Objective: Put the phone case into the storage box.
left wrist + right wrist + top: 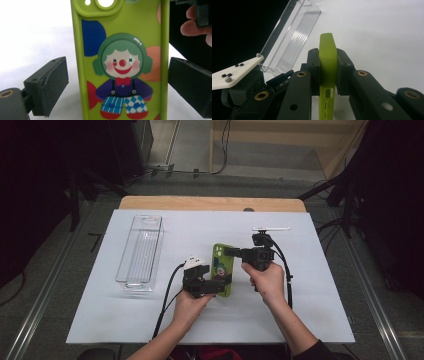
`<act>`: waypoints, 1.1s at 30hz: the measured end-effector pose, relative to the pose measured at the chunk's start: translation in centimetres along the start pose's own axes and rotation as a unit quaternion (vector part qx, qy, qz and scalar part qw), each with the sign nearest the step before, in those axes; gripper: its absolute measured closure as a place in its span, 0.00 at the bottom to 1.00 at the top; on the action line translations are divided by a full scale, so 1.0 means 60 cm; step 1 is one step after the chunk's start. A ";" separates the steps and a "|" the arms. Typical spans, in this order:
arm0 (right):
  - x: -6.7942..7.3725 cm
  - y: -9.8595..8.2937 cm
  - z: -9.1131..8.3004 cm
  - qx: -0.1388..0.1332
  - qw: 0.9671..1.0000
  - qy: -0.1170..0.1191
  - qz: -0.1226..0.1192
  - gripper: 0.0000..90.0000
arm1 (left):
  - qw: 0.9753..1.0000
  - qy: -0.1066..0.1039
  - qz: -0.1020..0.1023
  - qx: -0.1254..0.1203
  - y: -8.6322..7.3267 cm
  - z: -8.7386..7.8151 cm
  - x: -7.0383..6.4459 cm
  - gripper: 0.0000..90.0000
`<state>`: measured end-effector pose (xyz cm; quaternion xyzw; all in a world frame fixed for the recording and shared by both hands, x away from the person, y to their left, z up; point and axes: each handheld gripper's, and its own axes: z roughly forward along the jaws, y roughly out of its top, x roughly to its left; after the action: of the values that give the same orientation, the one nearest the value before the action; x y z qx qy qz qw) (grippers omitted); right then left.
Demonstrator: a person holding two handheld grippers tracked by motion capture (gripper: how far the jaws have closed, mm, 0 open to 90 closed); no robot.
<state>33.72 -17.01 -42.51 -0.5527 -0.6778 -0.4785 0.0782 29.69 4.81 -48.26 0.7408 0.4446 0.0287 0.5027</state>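
Green phone case (223, 270) above the worktop (310, 320), long axis running away from me, camera cutout far. My right gripper (235, 252) clamps its far end; left gripper (220, 287) fingers (47, 86) straddle it, apart.

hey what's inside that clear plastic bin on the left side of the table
Nothing visible: through the clear bin only its ribbed floor shows. In the right gripper view, the left gripper covers the bin's near end, so that corner cannot be checked there.
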 end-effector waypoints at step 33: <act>0.007 -0.002 -0.026 -0.049 0.986 -0.071 -0.141 0.83 | 0.988 -0.025 0.043 0.146 0.036 -0.002 0.000 0.14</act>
<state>32.82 -17.85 -41.46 -0.4873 -0.7286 -0.4768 -0.0660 30.97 4.69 -46.53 0.8252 0.3988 -0.0331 0.3988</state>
